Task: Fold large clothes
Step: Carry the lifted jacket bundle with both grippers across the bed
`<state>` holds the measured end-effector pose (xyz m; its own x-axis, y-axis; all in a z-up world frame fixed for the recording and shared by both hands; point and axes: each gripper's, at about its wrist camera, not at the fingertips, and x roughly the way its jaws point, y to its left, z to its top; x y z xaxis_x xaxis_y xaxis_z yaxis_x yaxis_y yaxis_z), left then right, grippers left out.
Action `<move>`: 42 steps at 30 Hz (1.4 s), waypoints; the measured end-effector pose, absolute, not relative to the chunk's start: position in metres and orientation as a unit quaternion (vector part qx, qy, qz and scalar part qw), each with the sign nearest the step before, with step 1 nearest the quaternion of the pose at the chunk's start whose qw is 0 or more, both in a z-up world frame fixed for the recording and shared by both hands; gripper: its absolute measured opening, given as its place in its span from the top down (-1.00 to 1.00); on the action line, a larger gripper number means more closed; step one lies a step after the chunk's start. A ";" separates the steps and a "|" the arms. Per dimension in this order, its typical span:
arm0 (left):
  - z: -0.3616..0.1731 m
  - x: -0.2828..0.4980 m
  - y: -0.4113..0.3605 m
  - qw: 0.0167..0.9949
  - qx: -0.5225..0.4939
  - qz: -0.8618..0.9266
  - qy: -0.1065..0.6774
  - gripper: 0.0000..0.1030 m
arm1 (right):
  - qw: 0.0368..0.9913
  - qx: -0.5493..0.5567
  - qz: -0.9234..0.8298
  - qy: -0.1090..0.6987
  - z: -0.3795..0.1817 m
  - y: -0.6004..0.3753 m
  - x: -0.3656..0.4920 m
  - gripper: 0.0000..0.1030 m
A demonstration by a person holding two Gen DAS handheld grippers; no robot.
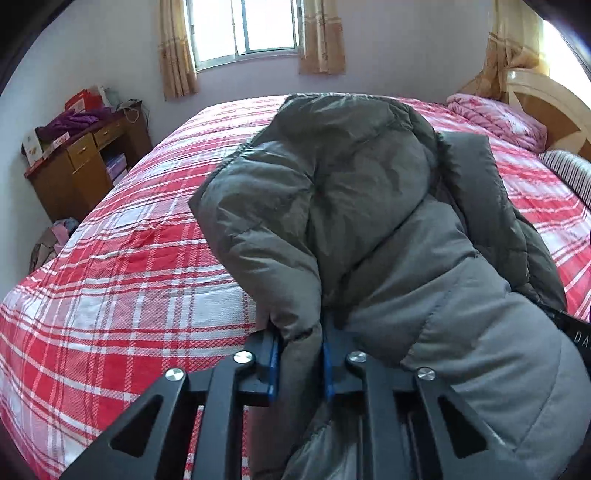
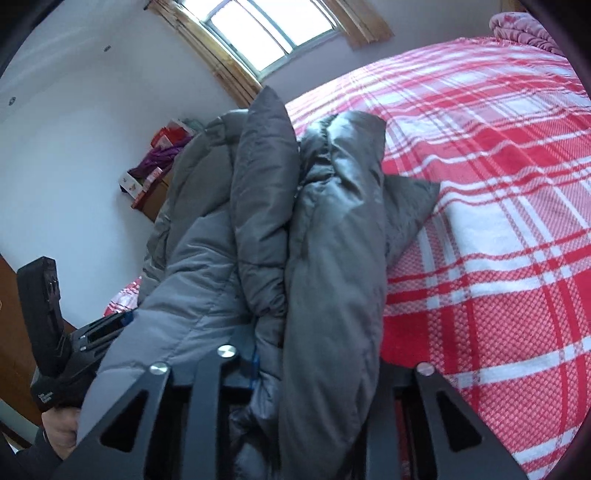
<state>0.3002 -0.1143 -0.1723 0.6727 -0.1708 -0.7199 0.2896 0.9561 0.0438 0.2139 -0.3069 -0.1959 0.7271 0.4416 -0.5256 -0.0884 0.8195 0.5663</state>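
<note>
A large grey padded jacket [image 1: 369, 206] lies bunched on a bed with a red and white plaid cover [image 1: 129, 266]. In the left wrist view my left gripper [image 1: 300, 363] is shut on a fold of the jacket's near edge, blue pads pressing it from both sides. In the right wrist view the same jacket [image 2: 314, 229] rises in thick folds from my right gripper [image 2: 314, 365], which is shut on a wad of its fabric; its right finger is hidden under the cloth. The left gripper [image 2: 107, 328] shows at the lower left there, held by a hand [image 2: 61, 430].
A wooden desk [image 1: 85, 162] with boxes and a purple cloth stands by the left wall under a curtained window [image 1: 245, 29]. A pink quilt [image 1: 498, 114], a striped pillow [image 1: 569, 173] and the headboard [image 1: 546, 107] are at the far right.
</note>
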 end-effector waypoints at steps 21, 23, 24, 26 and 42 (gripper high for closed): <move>-0.123 0.266 -0.105 0.935 0.099 -0.116 0.320 0.79 | 0.897 0.276 0.184 0.293 -0.175 -0.296 0.197 0.57; -0.119 0.263 -0.104 0.937 0.099 -0.115 0.316 0.79 | 0.897 0.276 0.184 0.292 -0.175 -0.295 0.198 0.57; -0.117 0.262 -0.103 0.937 0.098 -0.115 0.314 0.80 | 0.897 0.276 0.185 0.292 -0.175 -0.295 0.198 0.57; -0.113 0.259 -0.101 0.940 0.095 -0.114 0.308 0.80 | 0.897 0.278 0.187 0.289 -0.174 -0.294 0.197 0.57; -0.063 0.236 -0.029 0.961 0.063 -0.077 0.259 0.82 | 0.901 0.249 0.247 0.257 -0.126 -0.248 0.223 0.57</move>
